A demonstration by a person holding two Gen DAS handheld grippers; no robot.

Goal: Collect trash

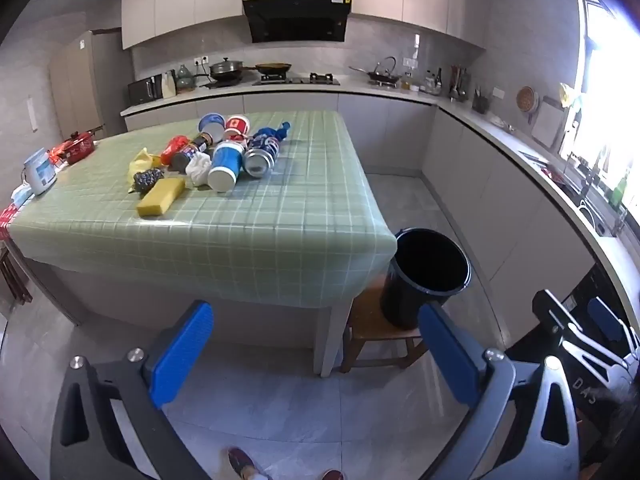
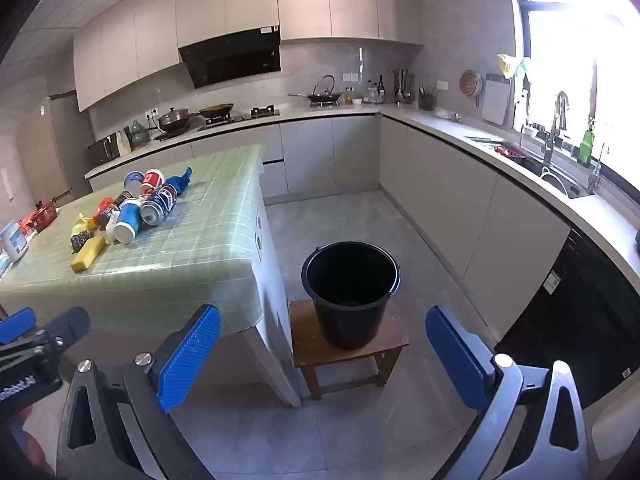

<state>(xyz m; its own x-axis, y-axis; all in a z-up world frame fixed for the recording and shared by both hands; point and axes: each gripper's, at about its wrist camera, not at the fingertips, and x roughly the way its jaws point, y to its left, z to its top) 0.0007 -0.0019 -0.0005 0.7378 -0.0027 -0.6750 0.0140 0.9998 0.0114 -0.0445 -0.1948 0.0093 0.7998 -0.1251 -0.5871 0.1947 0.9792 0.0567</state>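
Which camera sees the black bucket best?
The right wrist view: the whole black bucket shows, standing on the wooden stool. In the left wrist view the bucket is partly hidden behind a blue finger of the left gripper.

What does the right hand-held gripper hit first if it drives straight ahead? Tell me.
Probably the black bucket on the wooden stool: it sits almost centred between the open right hand-held gripper fingers, nothing nearer in that line. Depth is uncertain through the fisheye.

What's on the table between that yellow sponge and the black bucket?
Nothing: in both wrist views the green checked tablecloth lies bare from the yellow sponge to the table's corner, and the black bucket stands just past it on a wooden stool.
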